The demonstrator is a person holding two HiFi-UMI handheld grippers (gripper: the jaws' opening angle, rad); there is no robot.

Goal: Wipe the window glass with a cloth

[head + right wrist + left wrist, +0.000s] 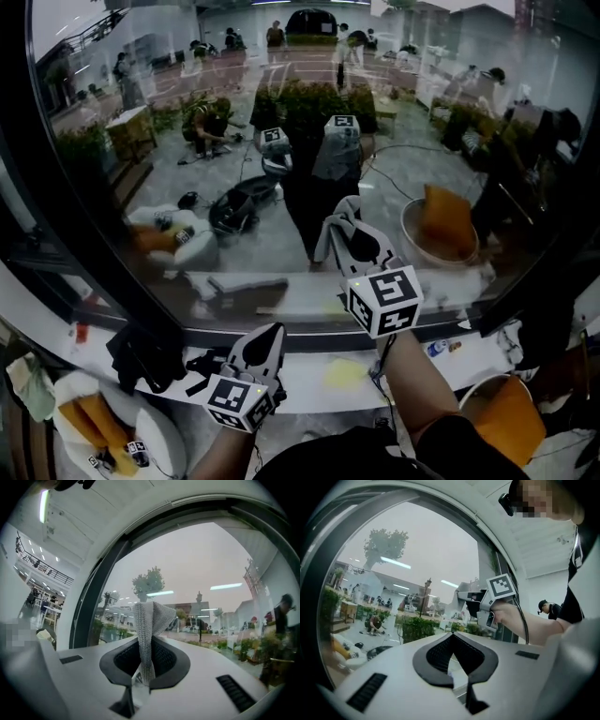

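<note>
My right gripper (349, 234) pinches the grey cloth (149, 616), which stands beyond its tips toward the window glass (281, 141). My left gripper (261, 345) sits closed and empty.

Right gripper (349, 217) holds cloth (326, 246), seemingly touching glass (422, 122).

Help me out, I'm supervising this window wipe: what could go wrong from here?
The right gripper pinches only a narrow fold of the cloth, so it may slip out, or the hard jaws may scrape the window glass.
The left gripper, shut and empty, sits low by black items on the sill and could knock them.
</note>
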